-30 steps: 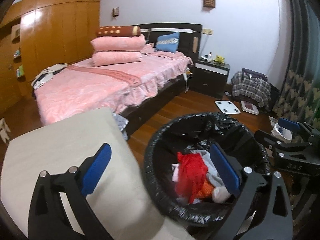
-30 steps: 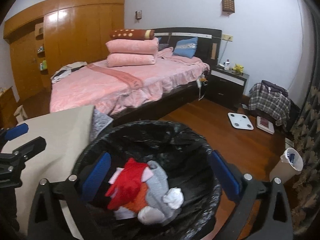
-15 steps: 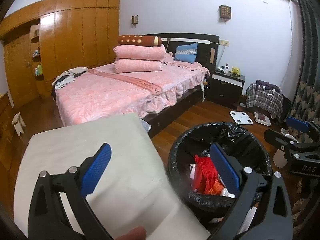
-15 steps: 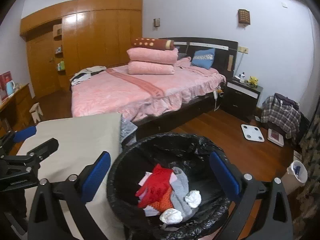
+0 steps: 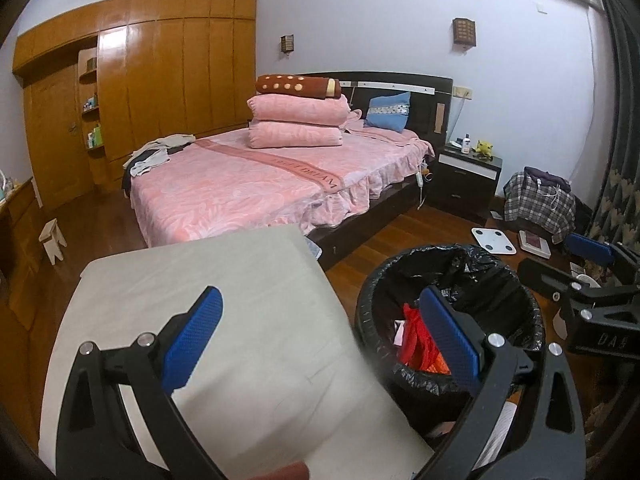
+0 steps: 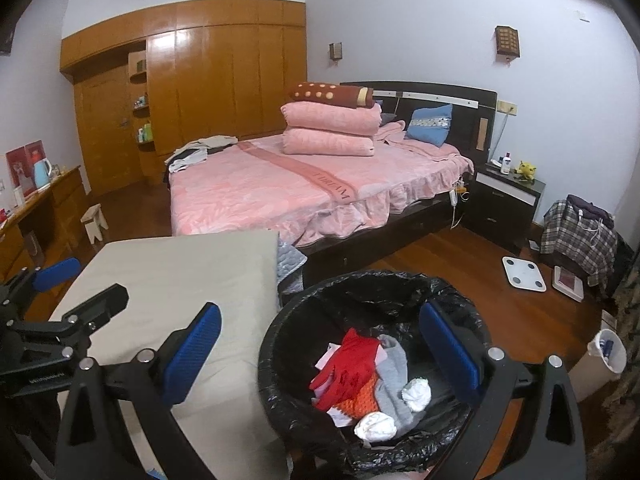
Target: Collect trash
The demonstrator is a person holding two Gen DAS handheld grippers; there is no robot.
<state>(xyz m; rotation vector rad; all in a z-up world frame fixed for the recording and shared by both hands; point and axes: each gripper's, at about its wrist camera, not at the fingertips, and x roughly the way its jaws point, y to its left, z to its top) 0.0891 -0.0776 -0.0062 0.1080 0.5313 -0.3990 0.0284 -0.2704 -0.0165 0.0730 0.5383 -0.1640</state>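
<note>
We are holding the left gripper and right gripper with jaws spread wide and empty. The trash bin is sitting just below and ahead of our right gripper, already holding a red glove, grey cloth and crumpled tissues. The beige table under our left looks bare, so collecting seems nearly done. Compared with a second ago, we are pulling up and back; the bin looks farther away.
</note>
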